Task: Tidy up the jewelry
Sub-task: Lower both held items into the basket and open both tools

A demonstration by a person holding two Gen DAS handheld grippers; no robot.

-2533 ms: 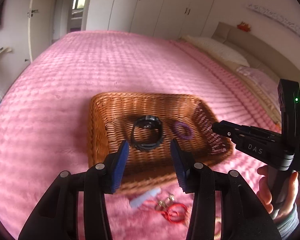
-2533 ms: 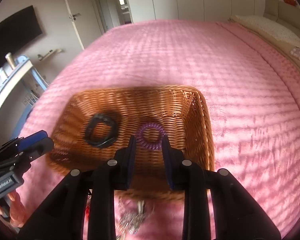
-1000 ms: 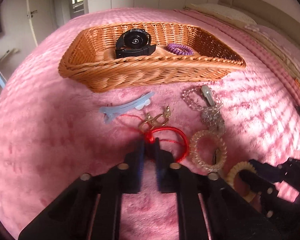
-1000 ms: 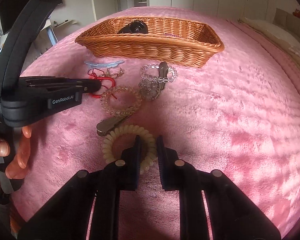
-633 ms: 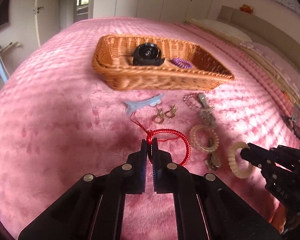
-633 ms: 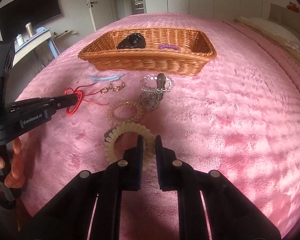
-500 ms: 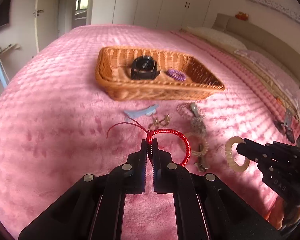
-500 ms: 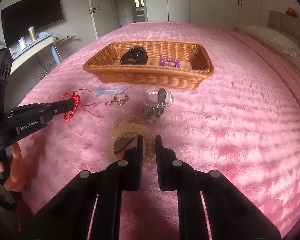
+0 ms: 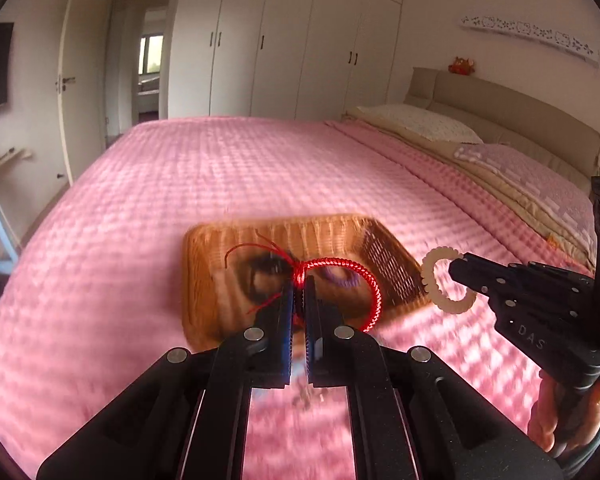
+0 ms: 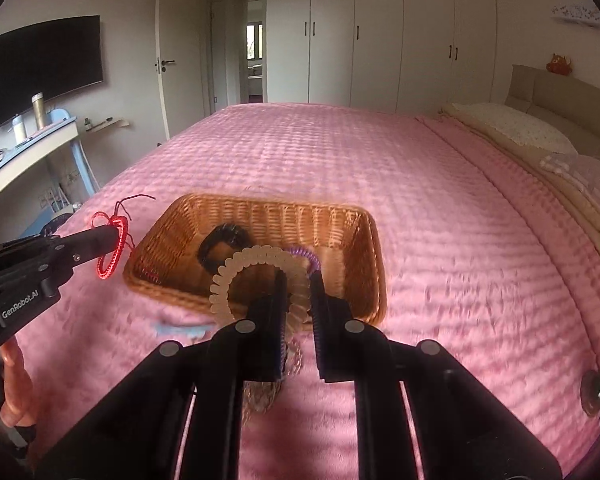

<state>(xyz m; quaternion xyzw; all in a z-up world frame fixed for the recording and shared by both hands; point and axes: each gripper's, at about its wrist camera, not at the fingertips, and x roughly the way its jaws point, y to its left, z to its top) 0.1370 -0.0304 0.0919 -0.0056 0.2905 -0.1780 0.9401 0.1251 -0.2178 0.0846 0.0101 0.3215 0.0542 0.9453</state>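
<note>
Both pieces have left the pink bedspread (image 10: 440, 184) since half a second ago and now ride in the air toward the wicker basket (image 10: 180, 216), which was further off then. A red cord bracelet (image 9: 364, 276) hangs from the left gripper (image 9: 299, 300), pinched at its knot so the loop swings free to one side and the loose tails trail away; the fingers are clenched tight on it. From the right wrist view it sits just off the basket's left rim, not yet over the inside. A cream coil hair tie (image 10: 256, 264) is gripped by one side of its ring in the right gripper (image 10: 299, 292), whose fingers grasp it edge-on, so the ring stands upright above the basket's near wall. Holding each by a single point probably keeps the rest clear to drop cleanly once released.

Inside the basket lie a black watch (image 10: 224, 248) and a purple coil tie (image 10: 304, 254), toward the middle of its floor. Near the basket's front wall, still on the bedspread, a pale blue hair clip (image 10: 180, 326) shows as a blur, and other pieces beneath the right gripper are too smeared to name.
</note>
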